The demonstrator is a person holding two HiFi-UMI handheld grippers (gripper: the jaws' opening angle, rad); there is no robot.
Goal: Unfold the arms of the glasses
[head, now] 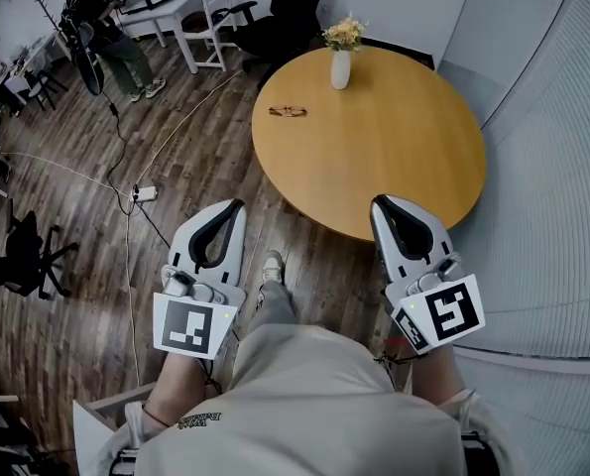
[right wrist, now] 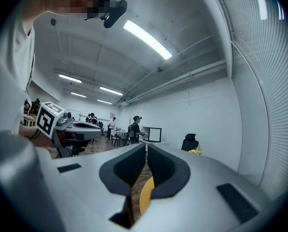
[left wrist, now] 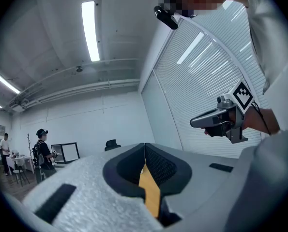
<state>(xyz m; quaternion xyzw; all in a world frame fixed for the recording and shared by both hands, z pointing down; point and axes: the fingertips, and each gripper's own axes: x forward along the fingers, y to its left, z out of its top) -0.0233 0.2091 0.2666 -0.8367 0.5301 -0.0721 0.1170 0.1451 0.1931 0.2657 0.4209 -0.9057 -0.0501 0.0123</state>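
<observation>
Folded glasses (head: 288,112) lie on the round wooden table (head: 394,147), near its far left rim. Well short of them, my left gripper (head: 237,204) is held level over the floor in front of the table, jaws shut and empty. My right gripper (head: 377,202) hangs at the table's near edge, also shut with nothing in it. In the left gripper view the closed jaws (left wrist: 144,145) frame a strip of tabletop, and the right gripper (left wrist: 216,121) shows off to the side. The right gripper view shows its own shut jaws (right wrist: 146,146) and the left gripper (right wrist: 66,127).
A white vase with yellow flowers (head: 341,56) stands at the table's far side. A black office chair (head: 287,18) is behind it. Cables and a power strip (head: 144,193) lie on the wood floor at left. A person (head: 101,33) stands by a white desk. A ribbed wall (head: 552,167) curves along the right.
</observation>
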